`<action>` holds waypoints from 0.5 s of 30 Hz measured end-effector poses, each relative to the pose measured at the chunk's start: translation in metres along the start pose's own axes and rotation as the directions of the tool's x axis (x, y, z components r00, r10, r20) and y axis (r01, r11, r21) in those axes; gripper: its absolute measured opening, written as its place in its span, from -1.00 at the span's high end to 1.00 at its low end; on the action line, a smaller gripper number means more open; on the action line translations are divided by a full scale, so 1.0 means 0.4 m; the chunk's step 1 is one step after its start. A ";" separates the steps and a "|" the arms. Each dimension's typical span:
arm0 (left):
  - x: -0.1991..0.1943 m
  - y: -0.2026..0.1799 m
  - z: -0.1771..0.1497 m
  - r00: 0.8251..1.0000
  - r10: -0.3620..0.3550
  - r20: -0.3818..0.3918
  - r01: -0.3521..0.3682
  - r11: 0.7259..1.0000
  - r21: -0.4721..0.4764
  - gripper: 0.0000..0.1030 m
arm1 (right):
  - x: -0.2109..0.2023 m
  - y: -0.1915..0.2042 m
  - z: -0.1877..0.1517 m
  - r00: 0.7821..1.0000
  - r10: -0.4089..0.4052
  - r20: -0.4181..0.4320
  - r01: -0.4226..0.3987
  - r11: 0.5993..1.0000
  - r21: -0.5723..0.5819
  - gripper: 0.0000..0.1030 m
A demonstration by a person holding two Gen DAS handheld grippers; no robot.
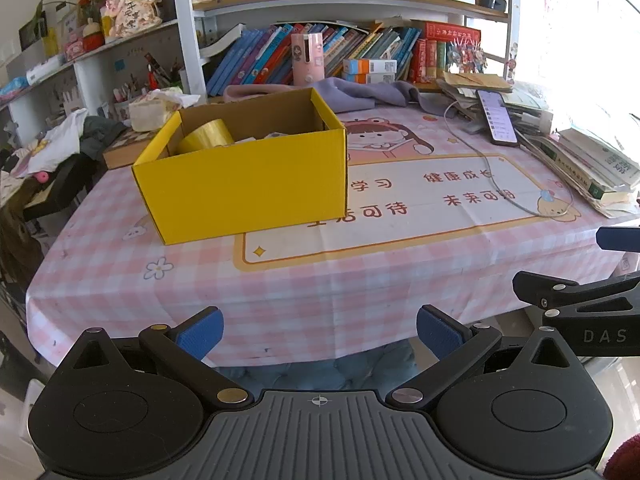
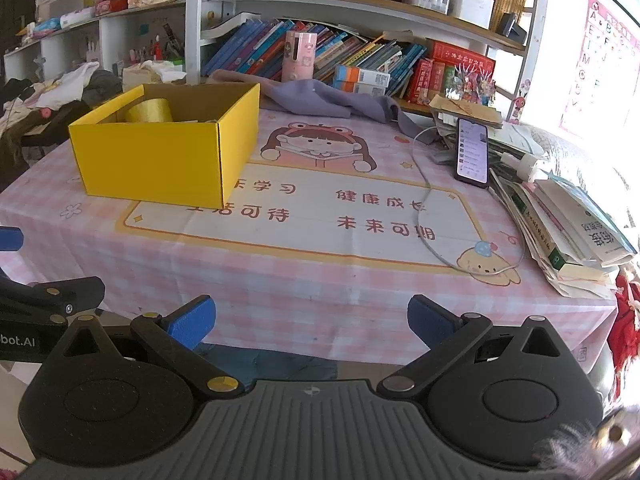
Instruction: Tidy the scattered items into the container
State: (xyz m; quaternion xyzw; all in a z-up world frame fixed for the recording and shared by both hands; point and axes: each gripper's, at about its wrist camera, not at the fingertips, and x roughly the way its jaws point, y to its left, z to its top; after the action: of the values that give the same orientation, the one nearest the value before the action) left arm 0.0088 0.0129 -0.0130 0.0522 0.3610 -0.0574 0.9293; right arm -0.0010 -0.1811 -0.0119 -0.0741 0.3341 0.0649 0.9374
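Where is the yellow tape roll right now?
The yellow tape roll sits inside the yellow cardboard box, against its far-left corner; both wrist views show it there, left of centre on the pink checked tablecloth.

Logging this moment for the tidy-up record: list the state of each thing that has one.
Yellow cardboard box: open-topped, upright.
Yellow tape roll: inside the box.
Black smartphone: screen lit, propped against papers.
Left tongs: open, empty.
Right tongs: open, empty.
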 end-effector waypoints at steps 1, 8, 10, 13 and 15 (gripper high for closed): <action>0.000 0.000 0.000 1.000 0.000 0.000 0.000 1.000 0.001 -1.00 | 0.000 0.000 0.000 1.000 0.001 0.000 -0.001 1.000 0.000 -1.00; 0.003 -0.005 0.000 1.000 -0.002 -0.007 0.002 1.000 0.006 -1.00 | 0.001 0.003 0.000 1.000 0.000 -0.003 0.000 1.000 0.003 -1.00; 0.005 -0.005 -0.001 1.000 -0.004 -0.012 0.004 1.000 0.002 -1.00 | 0.001 0.004 -0.001 1.000 0.000 -0.004 0.000 1.000 0.003 -1.00; 0.007 -0.005 -0.004 1.000 -0.015 -0.017 0.015 1.000 -0.001 -1.00 | 0.002 0.003 0.000 1.000 0.001 -0.004 -0.001 1.000 0.003 -1.00; 0.005 -0.007 -0.006 1.000 -0.021 -0.015 0.021 1.000 0.002 -1.00 | 0.003 0.005 -0.003 1.000 0.004 -0.004 -0.004 1.000 0.002 -1.00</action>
State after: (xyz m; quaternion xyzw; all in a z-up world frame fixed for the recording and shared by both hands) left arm 0.0082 0.0102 -0.0163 0.0498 0.3684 -0.0672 0.9259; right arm -0.0012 -0.1793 -0.0138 -0.0729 0.3361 0.0662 0.9367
